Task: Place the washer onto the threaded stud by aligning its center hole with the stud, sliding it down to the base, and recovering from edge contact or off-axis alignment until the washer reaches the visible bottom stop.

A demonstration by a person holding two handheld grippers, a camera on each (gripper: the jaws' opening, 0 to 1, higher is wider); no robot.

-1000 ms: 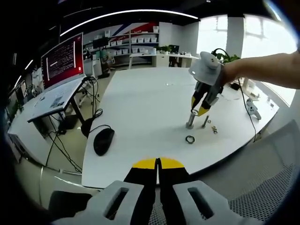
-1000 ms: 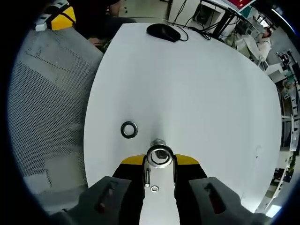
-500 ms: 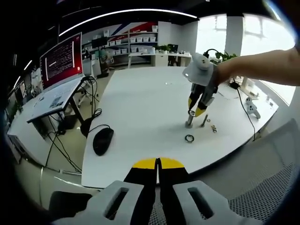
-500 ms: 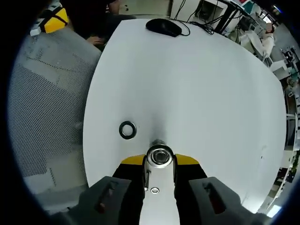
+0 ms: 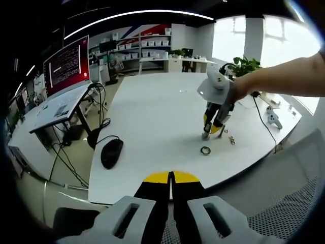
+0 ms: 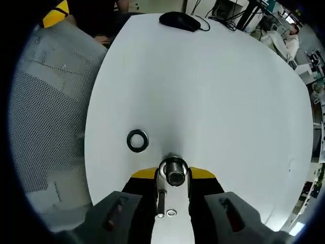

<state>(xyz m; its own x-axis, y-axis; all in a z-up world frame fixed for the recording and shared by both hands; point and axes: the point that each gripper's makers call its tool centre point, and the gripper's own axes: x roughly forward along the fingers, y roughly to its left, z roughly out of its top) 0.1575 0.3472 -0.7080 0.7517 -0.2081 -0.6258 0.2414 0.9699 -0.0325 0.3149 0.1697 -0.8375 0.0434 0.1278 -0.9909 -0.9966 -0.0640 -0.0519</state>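
Your right gripper [image 6: 173, 175] reaches out over the white oval tabletop [image 6: 213, 96] on a bare, outstretched forearm [image 5: 284, 76] and points steeply down. In the left gripper view it [image 5: 213, 125] hangs right over the upright threaded metal stud [image 5: 205, 134], its yellow-tipped black jaws standing to either side of the stud's top. In the right gripper view the jaws are drawn in close on a shiny silver ring-shaped washer [image 6: 173, 172], which sits between their tips, ringing the stud's end [image 6: 175, 178]; how far down the stud it has gone cannot be told. A second, dark flat ring washer [image 6: 137, 140] lies on the tabletop just beside the stud. A small silver nut [image 6: 171, 212] and a thin bolt [image 6: 160, 201] lie on the tabletop between the right jaws.

Your left gripper [image 5: 171, 179] is held low near the tabletop's near edge, level, its yellow-tipped jaws pressed together with nothing between them. A black computer mouse [image 5: 111, 152] rests on the tabletop well apart from the stud.

A red screen with white text [image 5: 67, 65] stands on a side desk; the writing is too small to read.
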